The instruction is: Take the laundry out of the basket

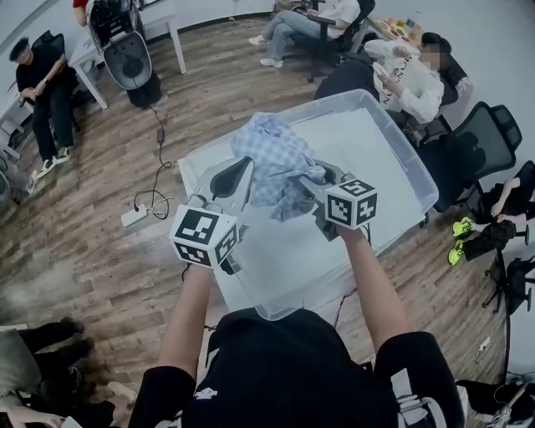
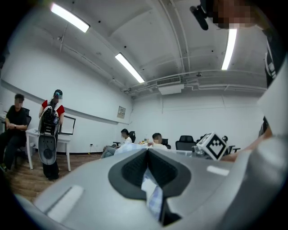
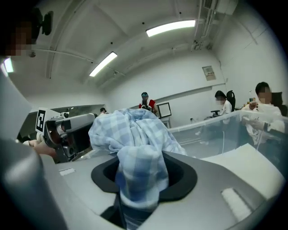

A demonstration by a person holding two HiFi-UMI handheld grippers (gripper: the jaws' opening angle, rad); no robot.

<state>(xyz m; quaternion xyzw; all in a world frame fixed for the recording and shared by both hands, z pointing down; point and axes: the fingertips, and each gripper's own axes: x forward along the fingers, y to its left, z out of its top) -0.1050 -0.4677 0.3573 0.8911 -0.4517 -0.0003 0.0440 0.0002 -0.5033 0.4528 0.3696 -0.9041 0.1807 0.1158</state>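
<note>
A blue-and-white checked cloth [image 1: 274,163] hangs bunched above the clear plastic basket [image 1: 418,180], held up between both grippers. My left gripper [image 1: 236,180] is shut on one edge of it; a thin strip of the checked cloth [image 2: 153,194] shows pinched between its jaws. My right gripper [image 1: 322,180] is shut on a thick fold of the cloth [image 3: 139,173], which fills the gap between its jaws and spills over the top. From the right gripper view the left gripper [image 3: 67,130] sits just beyond the cloth. The basket's white bottom [image 1: 301,251] lies bare below.
The basket stands on a wooden floor [image 1: 92,242]. A power strip with cables [image 1: 135,216] lies to its left. Several seated people and office chairs [image 1: 481,142] ring the space; a white table [image 1: 167,25] and a grey device [image 1: 129,58] stand at the back left.
</note>
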